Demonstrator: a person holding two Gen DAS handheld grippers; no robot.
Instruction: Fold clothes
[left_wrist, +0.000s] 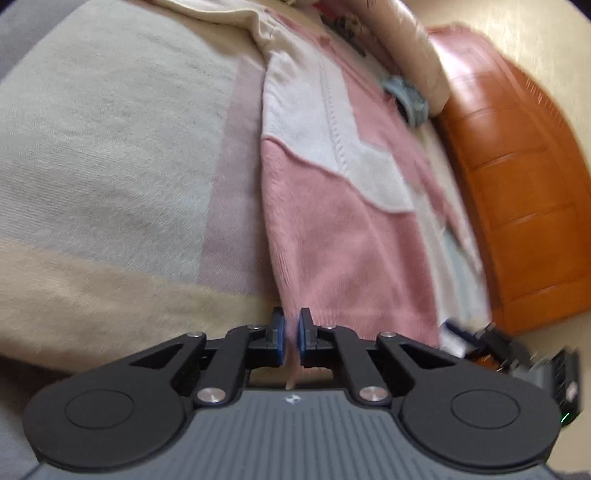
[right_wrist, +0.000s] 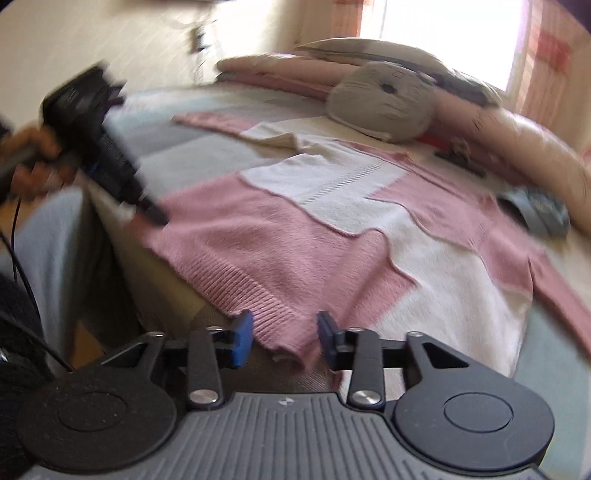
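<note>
A pink and white sweater (right_wrist: 325, 221) lies spread out flat on a bed (left_wrist: 92, 147), on top of a blanket with cream, grey and tan blocks. The left gripper (left_wrist: 291, 334) has its jaws pinched tight on the pink edge of the sweater, near the ribbed bottom hem, and a thin bit of pink cloth sticks out between its blue pads (left_wrist: 303, 332). In the right wrist view this gripper reaches down to the left corner of the hem, with a hand (right_wrist: 35, 162) around its handle. The right gripper (right_wrist: 284, 338) is by the bottom hem too. Its jaws are apart, and the corner of the hem sits between them, but the pads do not squeeze it. A round grey cushion with a bunny face (right_wrist: 384, 99) rests at the far end of the bed, beside pale pink pillows (right_wrist: 517, 147). A small blue-grey thing (right_wrist: 539, 210) lies next to the sweater. An orange wooden door (left_wrist: 517, 177) is past the bed.
</note>
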